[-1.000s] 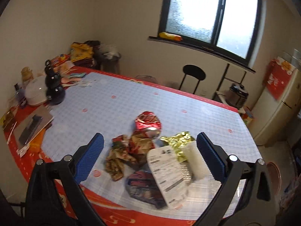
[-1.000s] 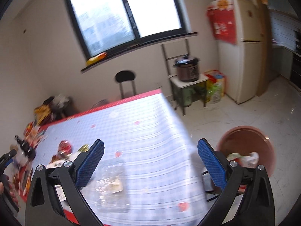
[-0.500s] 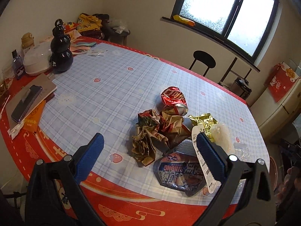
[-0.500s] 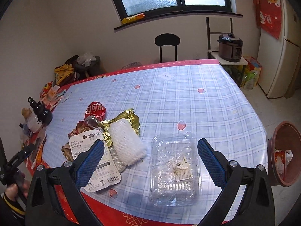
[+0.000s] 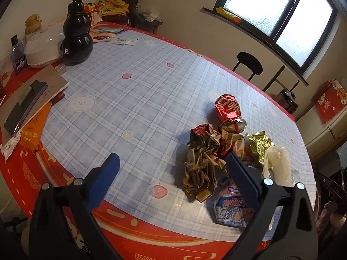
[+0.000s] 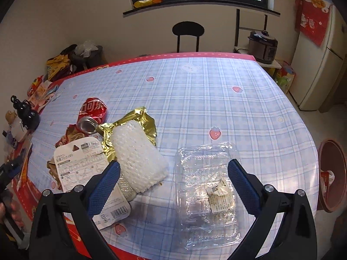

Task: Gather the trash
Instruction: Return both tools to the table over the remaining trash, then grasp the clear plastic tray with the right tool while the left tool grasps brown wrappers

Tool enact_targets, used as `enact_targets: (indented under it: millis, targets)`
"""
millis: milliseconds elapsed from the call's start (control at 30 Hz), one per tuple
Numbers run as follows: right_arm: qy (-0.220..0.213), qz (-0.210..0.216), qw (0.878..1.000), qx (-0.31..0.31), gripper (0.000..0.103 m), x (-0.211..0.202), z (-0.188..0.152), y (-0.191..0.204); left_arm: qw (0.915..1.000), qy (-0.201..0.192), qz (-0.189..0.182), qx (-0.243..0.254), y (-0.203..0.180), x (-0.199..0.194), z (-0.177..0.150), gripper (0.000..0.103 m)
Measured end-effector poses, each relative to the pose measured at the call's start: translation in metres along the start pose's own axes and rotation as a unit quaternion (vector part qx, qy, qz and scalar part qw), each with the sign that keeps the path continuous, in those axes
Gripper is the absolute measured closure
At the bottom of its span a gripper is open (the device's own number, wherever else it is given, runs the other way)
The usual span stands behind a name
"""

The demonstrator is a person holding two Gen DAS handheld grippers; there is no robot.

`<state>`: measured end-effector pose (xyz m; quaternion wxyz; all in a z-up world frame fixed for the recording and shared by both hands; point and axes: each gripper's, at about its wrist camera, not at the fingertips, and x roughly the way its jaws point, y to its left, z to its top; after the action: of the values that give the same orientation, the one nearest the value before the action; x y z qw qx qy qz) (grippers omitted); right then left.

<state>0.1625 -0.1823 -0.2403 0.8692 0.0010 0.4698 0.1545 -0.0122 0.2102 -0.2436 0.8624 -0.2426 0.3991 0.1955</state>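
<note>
My left hand-held gripper (image 5: 172,173) hangs over the near edge of the desk (image 5: 138,99) with its blue fingers (image 5: 104,179) wide apart and nothing between them; my right hand-held gripper (image 6: 173,179) is wide apart too, and empty, just above the clear plastic box (image 6: 208,192).

The clear plastic box lies flat on the desk near the front edge; a small torn paper label (image 6: 220,197) sits inside it; just to its left lies a white foam net (image 6: 138,158), resting partly on a crumpled gold wrapper (image 6: 138,121); a white flat packet with black print (image 6: 86,169) lies beside the net, poking over the desk edge.

In the left view a bunch of crumpled brown and red wrappers (image 5: 206,158) sits just past my right finger; a blue and white bag (image 5: 229,208) lies near the desk edge, partly hidden by that finger; a squashed red can (image 5: 228,108) lies on its side behind the bunch, touching it.

A round brown bin (image 6: 331,173) stands on the floor to the right of the desk, with some trash inside; far off on the left of the desk stands a black gourd-shaped bottle (image 5: 78,34), next to a white pot (image 5: 41,47); a dark phone (image 5: 23,108) lies on a flat card there.
</note>
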Motion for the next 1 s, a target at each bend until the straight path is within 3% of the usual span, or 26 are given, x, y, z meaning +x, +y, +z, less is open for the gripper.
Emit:
enact_targets:
  millis: [233,400,633,800,1000]
  targets:
    - [0.010,-0.066,0.997,0.029,0.010,0.020,-0.017,-0.045,0.9993,0.031,-0.005,0.022,-0.005,0.023,-0.002,0.007]
    - [0.036,-0.097,0.993,0.053,0.023,0.036,-0.035,-0.080,0.9981,0.047,-0.012,0.038,-0.017,0.039,-0.004,0.007]
    - [0.088,-0.087,0.990,0.063,0.051,0.063,-0.066,-0.093,0.9967,0.061,-0.013,0.053,-0.029,0.050,-0.008,0.007]
    - [0.083,-0.063,0.992,0.070,0.079,0.065,-0.069,-0.092,0.9958,0.070,-0.012,0.058,-0.031,0.055,-0.013,0.007]
    - [0.070,-0.034,0.995,0.067,0.091,0.058,-0.061,-0.080,0.9933,0.089,-0.019,0.071,-0.035,0.070,-0.021,0.012]
